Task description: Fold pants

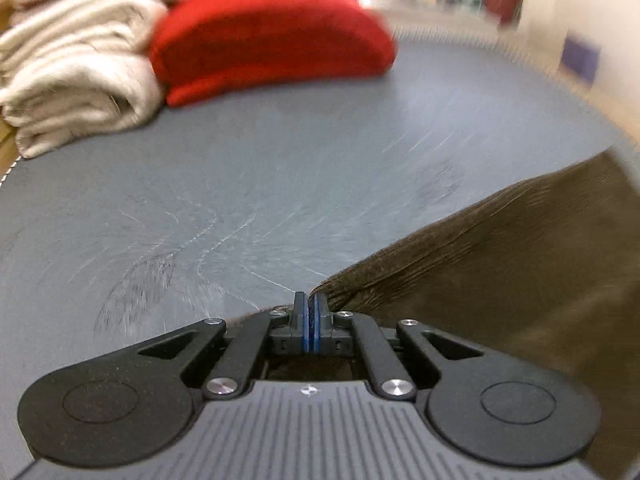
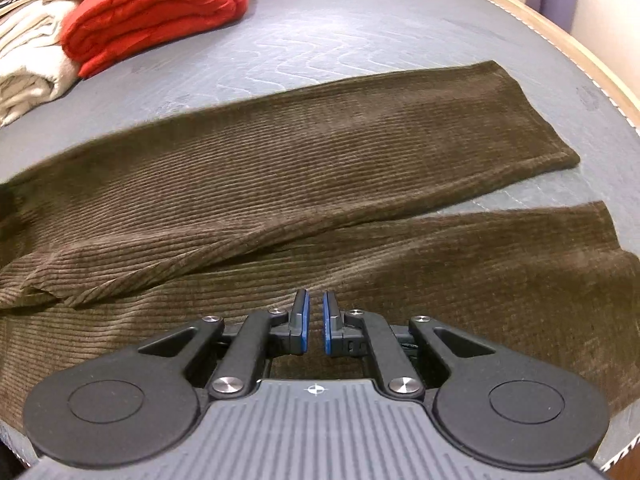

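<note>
Brown corduroy pants (image 2: 320,152) lie across a grey quilted mattress (image 2: 360,32). One leg stretches to the right, and the other leg (image 2: 500,272) lies nearer, partly under it. My right gripper (image 2: 316,300) hovers over the nearer leg with its blue pads nearly together, only a narrow slit between them. I see no fabric pinched there. In the blurred left wrist view, my left gripper (image 1: 310,300) is shut. A corner of the pants (image 1: 500,260) runs up from the right into its fingertips and looks pinched.
A folded red blanket (image 2: 160,8) and a cream blanket (image 2: 28,64) are stacked at the far left of the mattress; both also show in the left wrist view, red blanket (image 1: 272,36), cream blanket (image 1: 76,72). A wooden bed edge (image 2: 560,40) runs along the right.
</note>
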A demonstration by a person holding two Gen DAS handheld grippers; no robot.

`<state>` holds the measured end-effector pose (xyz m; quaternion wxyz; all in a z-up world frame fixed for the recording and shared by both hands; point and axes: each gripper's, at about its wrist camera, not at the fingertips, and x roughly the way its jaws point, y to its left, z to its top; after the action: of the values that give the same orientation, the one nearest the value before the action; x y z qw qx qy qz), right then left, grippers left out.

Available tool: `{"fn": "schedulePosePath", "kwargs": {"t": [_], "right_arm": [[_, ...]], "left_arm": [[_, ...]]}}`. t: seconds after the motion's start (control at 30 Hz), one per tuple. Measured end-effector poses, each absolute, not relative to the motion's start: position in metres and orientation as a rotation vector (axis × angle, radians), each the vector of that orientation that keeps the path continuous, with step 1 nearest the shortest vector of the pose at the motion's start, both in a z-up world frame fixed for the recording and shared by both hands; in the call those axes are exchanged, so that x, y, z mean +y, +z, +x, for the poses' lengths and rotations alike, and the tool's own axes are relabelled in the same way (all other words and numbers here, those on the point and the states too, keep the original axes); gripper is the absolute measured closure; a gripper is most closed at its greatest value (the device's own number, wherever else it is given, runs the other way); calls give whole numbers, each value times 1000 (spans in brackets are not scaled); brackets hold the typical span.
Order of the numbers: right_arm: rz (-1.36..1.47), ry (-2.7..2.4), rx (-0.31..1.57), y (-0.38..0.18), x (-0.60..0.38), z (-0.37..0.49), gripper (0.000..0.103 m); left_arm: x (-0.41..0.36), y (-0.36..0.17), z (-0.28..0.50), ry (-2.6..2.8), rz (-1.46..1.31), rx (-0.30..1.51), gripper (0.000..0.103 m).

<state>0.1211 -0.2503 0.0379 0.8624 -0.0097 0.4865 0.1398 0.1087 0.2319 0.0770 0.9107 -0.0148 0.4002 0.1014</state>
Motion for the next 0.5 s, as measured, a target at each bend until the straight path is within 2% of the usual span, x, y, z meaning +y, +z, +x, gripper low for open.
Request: {"fn": "schedulePosePath", "kwargs": {"t": [0.1,0.2,0.33,0.4,0.43,0.47,0.5], "right_arm": [[16,265,1015,36,-254,115,96],[61,241,1000,39,-258,107,96],[85,233,953,43,-264,92,96],[92,227,946,42,-268,85,96],[92,225,946,42,-269,81,96],[92,222,946,41,-272,78,96],[92,220,946,40,-274,75,96]], "left_arm": [[198,92,24,161,-102,762,103],[184,73,-50,164,-204,763,103],[198,51,-102,183,-423,776,102],[207,59,-105,144,-493,726,88],[210,61,-102,140,-511,712,74],[215,60,-99,145,-529,711,70],[218,57,-93,148,-559,715,70]]}}
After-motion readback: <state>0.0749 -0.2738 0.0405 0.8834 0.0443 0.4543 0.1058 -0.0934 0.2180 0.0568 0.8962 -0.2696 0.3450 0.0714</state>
